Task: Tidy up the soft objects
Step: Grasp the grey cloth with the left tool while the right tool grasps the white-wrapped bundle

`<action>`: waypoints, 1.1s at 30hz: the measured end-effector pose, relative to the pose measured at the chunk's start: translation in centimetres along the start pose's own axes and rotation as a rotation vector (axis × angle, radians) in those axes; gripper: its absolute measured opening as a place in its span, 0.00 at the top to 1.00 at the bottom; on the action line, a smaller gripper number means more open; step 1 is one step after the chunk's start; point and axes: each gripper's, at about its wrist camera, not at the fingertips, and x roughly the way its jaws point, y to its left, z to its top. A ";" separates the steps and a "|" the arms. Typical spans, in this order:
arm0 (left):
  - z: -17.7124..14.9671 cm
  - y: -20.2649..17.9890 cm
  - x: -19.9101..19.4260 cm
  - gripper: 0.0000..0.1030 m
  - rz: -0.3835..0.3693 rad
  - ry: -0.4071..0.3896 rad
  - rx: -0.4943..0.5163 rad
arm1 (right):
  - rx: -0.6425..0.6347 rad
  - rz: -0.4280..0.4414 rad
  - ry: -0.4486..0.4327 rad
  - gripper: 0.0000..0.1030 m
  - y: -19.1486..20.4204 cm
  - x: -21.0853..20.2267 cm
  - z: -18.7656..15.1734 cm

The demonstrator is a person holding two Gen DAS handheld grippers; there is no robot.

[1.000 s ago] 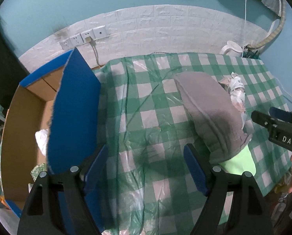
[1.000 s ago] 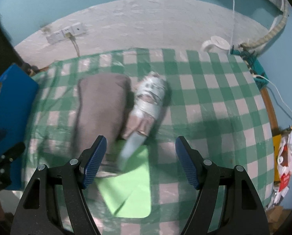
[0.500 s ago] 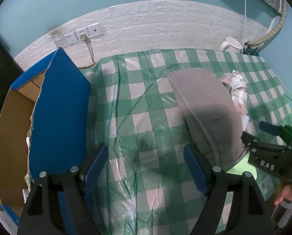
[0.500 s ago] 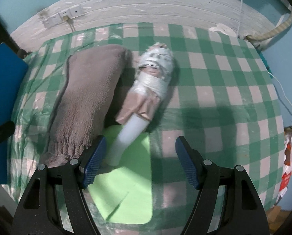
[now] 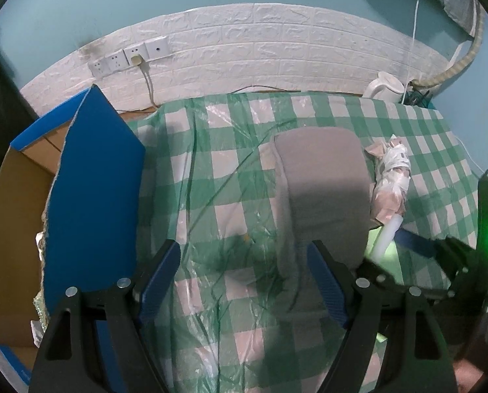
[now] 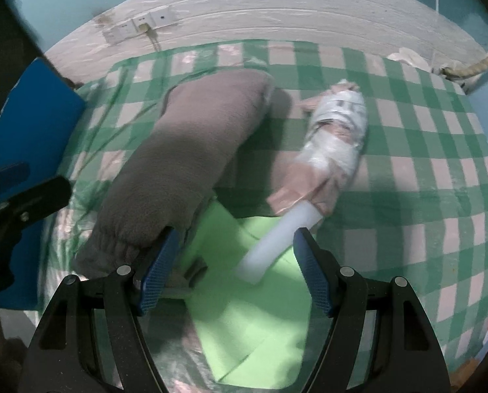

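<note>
A long grey fleece cushion (image 5: 322,196) (image 6: 181,170) lies on the green checked tablecloth (image 5: 230,170). Right of it lies a pink bundle wrapped in clear tape (image 6: 332,144) (image 5: 393,177) with a white foam tube (image 6: 276,242) sticking out, resting on a light green foam sheet (image 6: 260,321). My right gripper (image 6: 234,271) is open low over the sheet, its jaws either side of the tube's end. My left gripper (image 5: 244,278) is open and empty over the cloth, its right finger by the cushion's near end.
An open cardboard box with blue flaps (image 5: 89,196) stands at the table's left edge. A white kettle (image 5: 384,88) and cables sit at the back right by the wall. Wall sockets (image 5: 129,59) are behind the table.
My right gripper has moved forward and down toward the white tube and green sheet. My left gripper has shifted right, nearer the grey cushion. Both stay open.
</note>
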 end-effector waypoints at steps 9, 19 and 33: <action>1.0 -1.8 0.8 0.16 -0.040 0.015 0.035 | 0.006 -0.021 0.014 0.29 -1.1 -0.6 -0.9; 1.6 -4.4 1.3 0.16 -0.068 0.022 0.082 | 0.113 -0.072 -0.018 0.29 -5.8 -1.4 1.0; 0.7 -6.5 3.3 0.12 -0.051 0.056 0.171 | 0.192 -0.089 0.004 0.29 -7.1 2.5 5.6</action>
